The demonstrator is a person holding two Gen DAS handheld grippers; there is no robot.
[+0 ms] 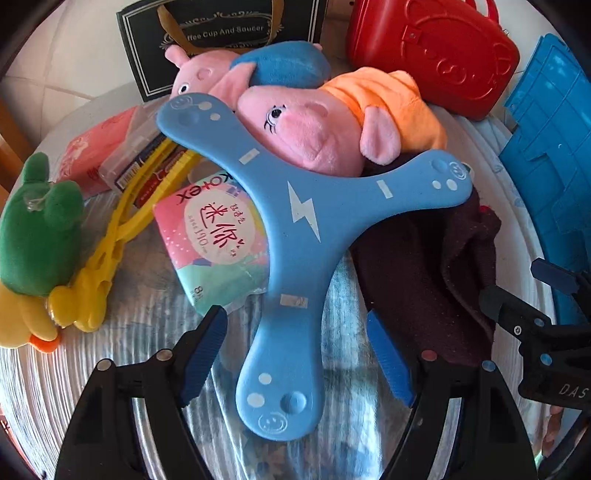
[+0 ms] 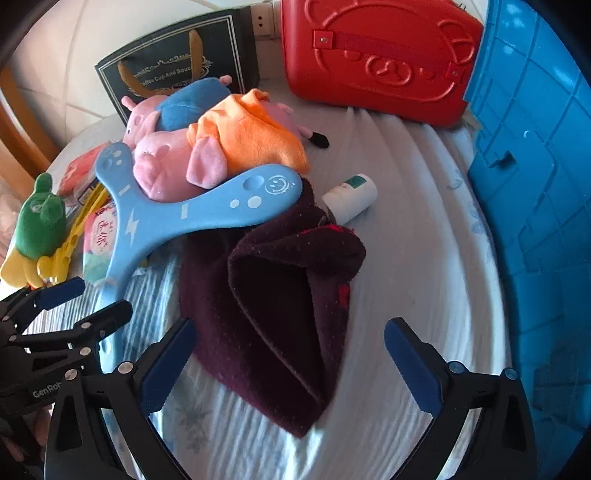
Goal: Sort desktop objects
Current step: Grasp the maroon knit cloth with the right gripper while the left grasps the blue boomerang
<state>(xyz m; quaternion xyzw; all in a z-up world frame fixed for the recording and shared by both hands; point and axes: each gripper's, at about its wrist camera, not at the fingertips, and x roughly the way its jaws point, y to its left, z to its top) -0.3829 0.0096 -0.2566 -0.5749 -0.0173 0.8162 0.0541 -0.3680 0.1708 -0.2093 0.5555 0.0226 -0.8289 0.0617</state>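
left gripper (image 1: 295, 354) wide open, straddling boomerang (image 1: 306, 236) | right gripper (image 2: 291, 358) open over towel (image 2: 273, 295) | pack (image 1: 214, 236) reads "Kotex" | bag (image 1: 221, 33) reads "Coffee Cup And Saucer"

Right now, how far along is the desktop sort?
Nothing looks sorted yet: the two pig plushies, pad pack, yellow tongs, maroon cloth and white bottle lie mixed in one heap. In hand: nothing held; the left gripper is open around one arm of the blue boomerang, and the right gripper is open over the cloth. Everything is left.
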